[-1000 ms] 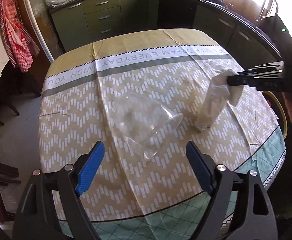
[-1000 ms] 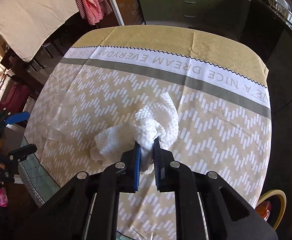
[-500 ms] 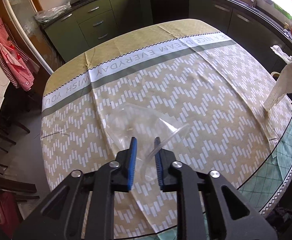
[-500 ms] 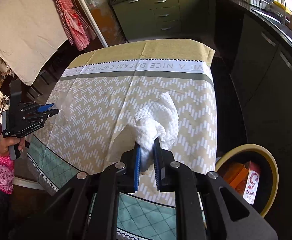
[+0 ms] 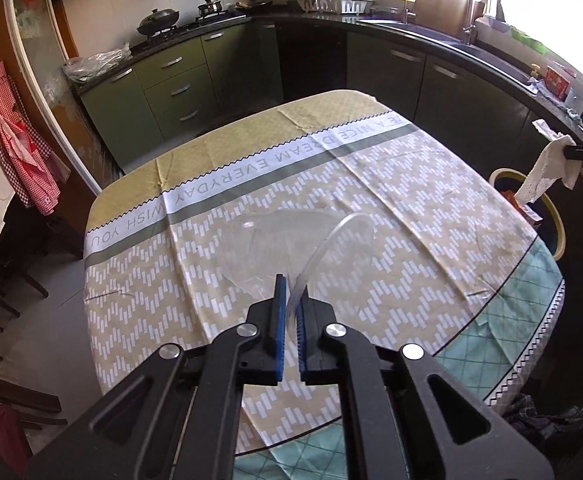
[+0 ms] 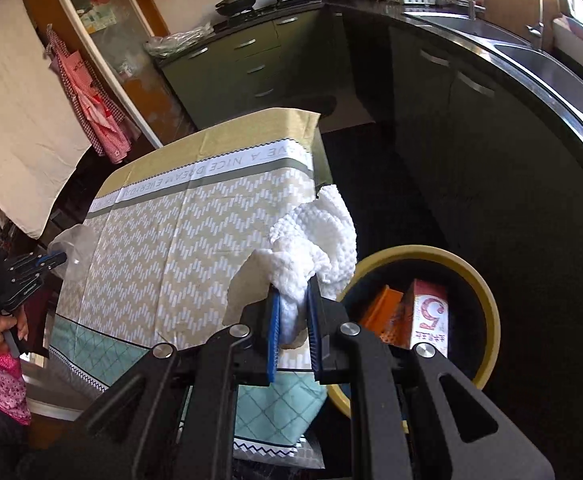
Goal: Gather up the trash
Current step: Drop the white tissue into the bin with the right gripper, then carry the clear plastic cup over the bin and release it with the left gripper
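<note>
Between the right gripper's point(image 6: 291, 300) fingers a white paper towel point(image 6: 315, 240) is pinched, held above the yellow-rimmed bin point(image 6: 487, 312) beside the counter point(image 6: 163, 248); release over the bin is judged next. One clear plastic cup point(image 5: 291, 240) is clamped at its rim by the left gripper point(image 5: 289, 300), whose fingers have just been closing. Two trash items are counted in hand; two cartons already lie binned.
</note>
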`<state>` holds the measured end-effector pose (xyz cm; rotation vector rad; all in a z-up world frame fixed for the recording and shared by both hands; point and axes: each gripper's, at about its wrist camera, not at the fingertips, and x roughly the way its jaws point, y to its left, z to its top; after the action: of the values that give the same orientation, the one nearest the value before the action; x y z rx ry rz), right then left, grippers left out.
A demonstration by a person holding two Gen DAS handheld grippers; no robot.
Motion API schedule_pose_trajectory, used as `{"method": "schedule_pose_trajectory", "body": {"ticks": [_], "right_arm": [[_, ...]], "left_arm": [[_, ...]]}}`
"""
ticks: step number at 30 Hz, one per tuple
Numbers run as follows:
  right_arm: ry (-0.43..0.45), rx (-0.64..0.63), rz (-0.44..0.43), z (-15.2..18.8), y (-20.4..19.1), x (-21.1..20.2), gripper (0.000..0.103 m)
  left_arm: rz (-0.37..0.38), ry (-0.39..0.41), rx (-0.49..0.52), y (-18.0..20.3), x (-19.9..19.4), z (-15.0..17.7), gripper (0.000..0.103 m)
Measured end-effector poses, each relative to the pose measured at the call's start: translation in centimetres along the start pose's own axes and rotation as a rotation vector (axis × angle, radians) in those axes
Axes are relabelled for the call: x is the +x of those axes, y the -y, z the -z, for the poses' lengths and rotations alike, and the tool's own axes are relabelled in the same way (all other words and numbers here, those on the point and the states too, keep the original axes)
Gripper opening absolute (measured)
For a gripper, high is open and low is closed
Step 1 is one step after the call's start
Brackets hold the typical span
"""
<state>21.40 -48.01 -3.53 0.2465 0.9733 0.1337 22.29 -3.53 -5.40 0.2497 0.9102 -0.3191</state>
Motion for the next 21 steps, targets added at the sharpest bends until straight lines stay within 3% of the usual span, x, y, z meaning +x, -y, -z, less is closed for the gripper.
{"method": "schedule_pose_trajectory", "body": {"ticks": [9, 11, 12, 13, 15, 21], "right_arm": [[-0.044, 0.172, 0.11, 4.1, 8.9, 0.8, 0.016], [-0.085, 0.176, 0.163, 4.9, 10.2, 1.7, 0.026], [-0.098, 0.177, 0.194, 5.3, 10.8, 2.2, 0.051], [-0.094, 0.176, 0.223, 5.6, 11.2, 2.4, 0.068], [-0.081, 0.174, 0.255, 6.2, 11.8, 2.1, 0.068], [0.093, 0.267, 0.135, 9.4, 13.0, -2.6, 0.069]], "left_arm": [[0.199, -0.002, 0.083, 7.0, -1.1, -2.0, 0.005], [0.237, -0.008, 0.115, 9.0, -1.1, -2.5, 0.005], [0.257, -0.011, 0.132, 10.1, -1.1, -2.9, 0.005], [0.273, -0.015, 0.148, 11.1, -1.1, -3.2, 0.005], [0.304, -0.014, 0.18, 13.3, -1.0, -3.8, 0.005], [0.401, -0.008, 0.261, 19.8, -0.6, -5.8, 0.005]]}}
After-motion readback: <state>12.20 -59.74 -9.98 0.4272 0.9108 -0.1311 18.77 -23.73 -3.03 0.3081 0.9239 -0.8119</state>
